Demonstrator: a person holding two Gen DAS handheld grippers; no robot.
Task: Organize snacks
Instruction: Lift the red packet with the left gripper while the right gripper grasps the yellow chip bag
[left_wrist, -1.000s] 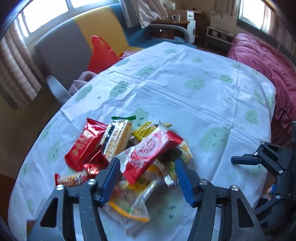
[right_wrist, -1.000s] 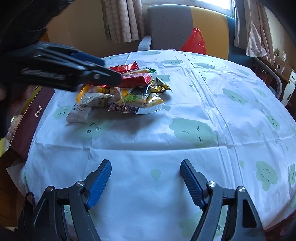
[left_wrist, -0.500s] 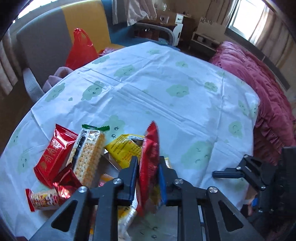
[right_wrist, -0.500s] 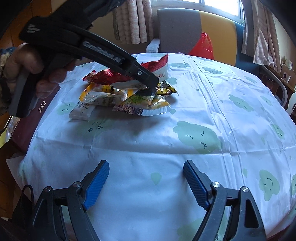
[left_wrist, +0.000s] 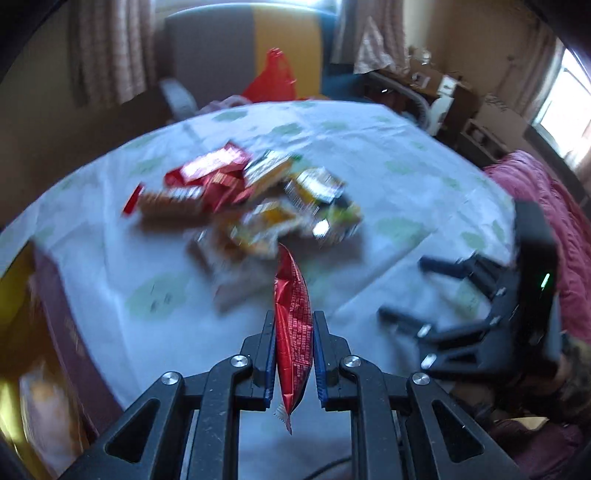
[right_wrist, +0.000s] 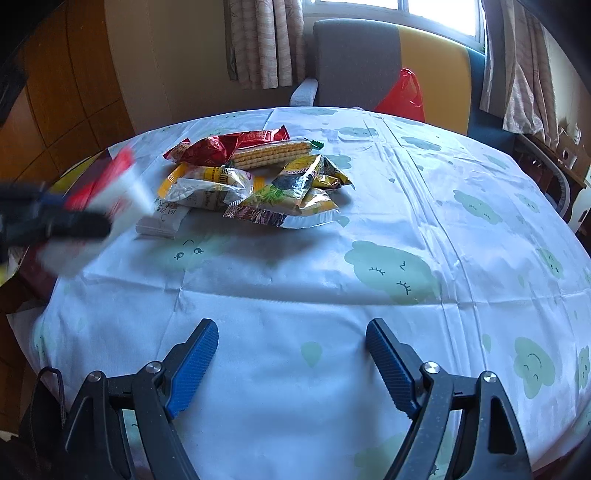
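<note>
Round counter (right_wrist: 369, 229) under a cloud-print cloth, curtained window and chair at the far side; red snack packet (left_wrist: 293, 325) lifted clear of the heap.

Left tool (left_wrist: 294, 325) clamped together on that packet, gripped edge-on near its lower half, top end pointing up toward the snack pile (right_wrist: 258, 181), which sits on the far left part of the counter. Right tool (right_wrist: 291, 354) spread apart over bare cloth at the near edge, nothing between its pads. Dark red box (left_wrist: 70, 332) just visible past the counter's left edge, possibly the destination, though not certain. Best carried with the squeeze steady, since the slick wrapper could slide; best lowered flat into place before releasing, kept apart from the remaining pile and the waiting right tool.
</note>
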